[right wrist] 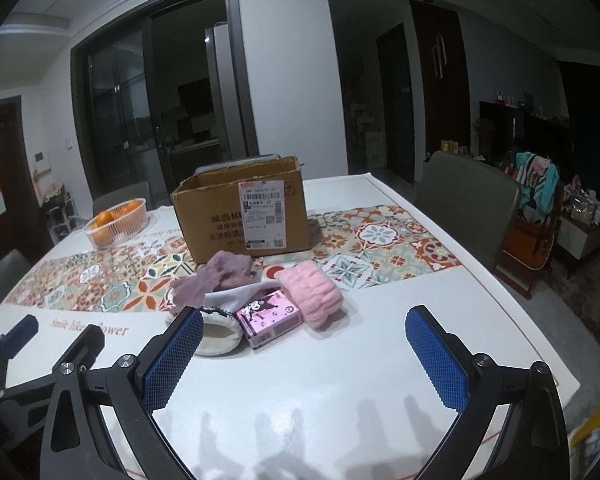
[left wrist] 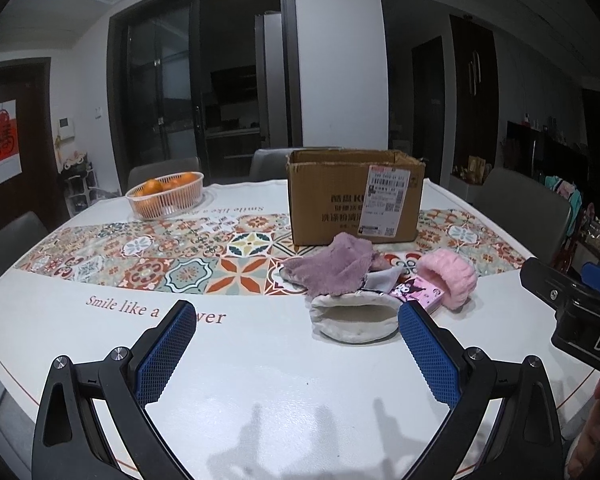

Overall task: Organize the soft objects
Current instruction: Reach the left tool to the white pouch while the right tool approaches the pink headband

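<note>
A pile of soft things lies on the table in front of an open cardboard box (left wrist: 354, 196) (right wrist: 244, 214): a purple fluffy cloth (left wrist: 336, 264) (right wrist: 220, 276), a pink fluffy band (left wrist: 450, 276) (right wrist: 314, 294), a cream fabric pouch (left wrist: 354, 318) (right wrist: 216, 332) and a pink cartoon tissue pack (left wrist: 418, 294) (right wrist: 268, 316). My left gripper (left wrist: 294, 320) is open and empty, just short of the pouch. My right gripper (right wrist: 304, 322) is open and empty, just short of the tissue pack. It also shows at the right edge of the left wrist view (left wrist: 572, 304).
A white basket of oranges (left wrist: 166, 194) (right wrist: 116, 222) stands at the back left of the table (left wrist: 260, 380) (right wrist: 380, 360). A patterned runner (left wrist: 160, 256) (right wrist: 380, 240) crosses the table. Grey chairs (right wrist: 466, 208) stand around it.
</note>
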The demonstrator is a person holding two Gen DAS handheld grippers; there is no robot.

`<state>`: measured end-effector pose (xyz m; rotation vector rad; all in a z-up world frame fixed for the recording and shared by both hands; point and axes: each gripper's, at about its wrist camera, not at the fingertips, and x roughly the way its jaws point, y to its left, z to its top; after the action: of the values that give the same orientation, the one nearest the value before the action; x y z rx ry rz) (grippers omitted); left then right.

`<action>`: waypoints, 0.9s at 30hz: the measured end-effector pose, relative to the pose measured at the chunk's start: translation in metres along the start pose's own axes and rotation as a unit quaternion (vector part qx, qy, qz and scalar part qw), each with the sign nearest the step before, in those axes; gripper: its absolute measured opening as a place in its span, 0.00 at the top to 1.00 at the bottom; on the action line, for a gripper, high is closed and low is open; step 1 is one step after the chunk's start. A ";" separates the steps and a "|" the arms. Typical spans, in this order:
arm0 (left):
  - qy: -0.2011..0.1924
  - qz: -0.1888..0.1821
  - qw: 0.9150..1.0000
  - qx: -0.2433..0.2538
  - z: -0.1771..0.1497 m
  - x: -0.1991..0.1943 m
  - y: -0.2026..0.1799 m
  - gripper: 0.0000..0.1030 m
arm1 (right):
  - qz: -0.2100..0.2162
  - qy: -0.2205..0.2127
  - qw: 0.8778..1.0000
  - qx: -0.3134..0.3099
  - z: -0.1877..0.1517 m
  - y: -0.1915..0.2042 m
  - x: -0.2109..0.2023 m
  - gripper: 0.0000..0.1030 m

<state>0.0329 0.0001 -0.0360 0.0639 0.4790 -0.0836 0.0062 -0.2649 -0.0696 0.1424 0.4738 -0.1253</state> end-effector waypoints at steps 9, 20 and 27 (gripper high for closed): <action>0.021 -0.011 1.000 0.015 -0.002 0.041 0.000 0.06 | -0.004 0.033 0.999 -0.005 -0.001 0.005 0.043 0.00; 0.086 -0.013 0.996 0.008 -0.010 0.104 -0.003 0.19 | -0.025 0.058 0.998 -0.003 0.001 0.004 0.097 0.01; 0.119 -0.017 0.993 0.006 -0.015 0.130 -0.006 0.27 | -0.030 0.078 0.996 0.008 0.002 -0.002 0.129 0.01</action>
<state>0.1410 -0.0133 -0.1095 0.0772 0.7187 -0.1130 0.1209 -0.2789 -0.1276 0.1544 0.6323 -0.1786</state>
